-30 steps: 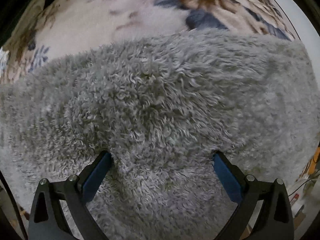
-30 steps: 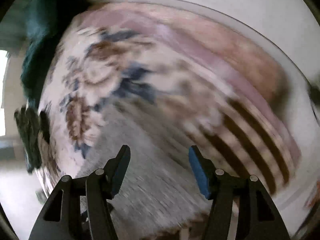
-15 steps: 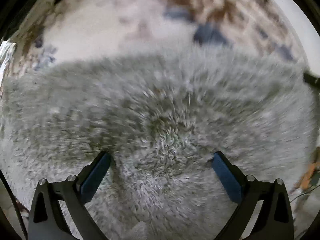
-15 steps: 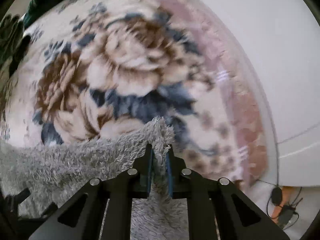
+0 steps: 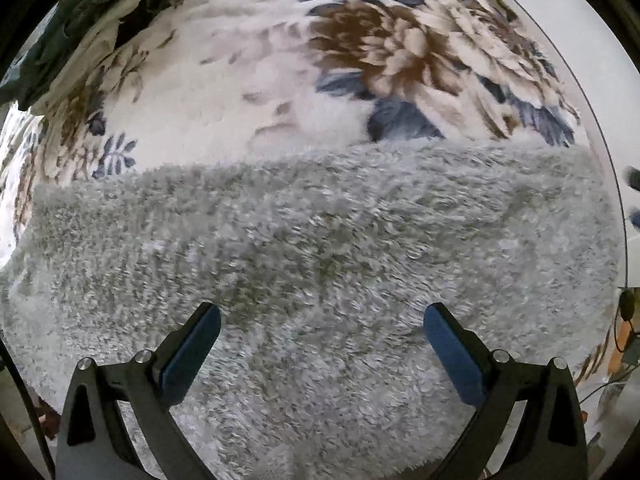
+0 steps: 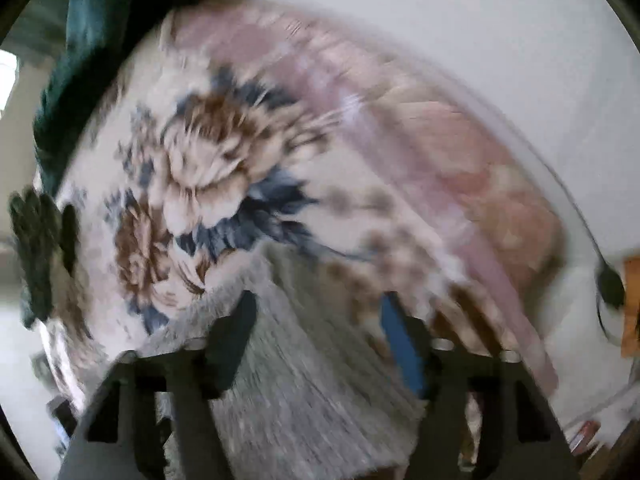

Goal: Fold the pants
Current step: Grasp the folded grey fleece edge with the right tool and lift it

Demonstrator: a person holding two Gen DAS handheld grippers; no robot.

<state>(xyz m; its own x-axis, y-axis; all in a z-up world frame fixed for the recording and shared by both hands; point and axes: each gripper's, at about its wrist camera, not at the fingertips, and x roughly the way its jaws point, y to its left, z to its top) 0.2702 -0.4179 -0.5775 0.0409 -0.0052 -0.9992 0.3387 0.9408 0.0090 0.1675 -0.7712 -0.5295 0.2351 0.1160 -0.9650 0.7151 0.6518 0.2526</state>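
One pair of grey fleece pants (image 5: 320, 248) lies spread on a floral blanket (image 5: 248, 80), filling the lower half of the left wrist view; its long axis runs from side to side across that picture, and its straight far edge crosses the frame nearly level, rising a little toward the right. Which end is the waist and which the legs cannot be told from either view. The left tongs (image 5: 322, 334) point down over the middle of the fleece with their jaws spread wide; the two blue pads stand well apart and nothing is pinched between them. The right wrist view is heavily blurred: there one corner of the grey pants (image 6: 288, 360) lies at the bottom centre, its edges running up to a point near the blanket's (image 6: 208, 168) brown and blue flowers. The right tongs (image 6: 316, 320) stand with jaws apart, having just been opening, and the fleece lies under and between them without either pad pressing on it. A heap of dark green cloth (image 5: 80, 12) sits at the blanket's far left corner in the left view, and it appears again along the left edge (image 6: 92, 40) in the right view. A pale wall (image 6: 440, 20) stands behind the blanket.
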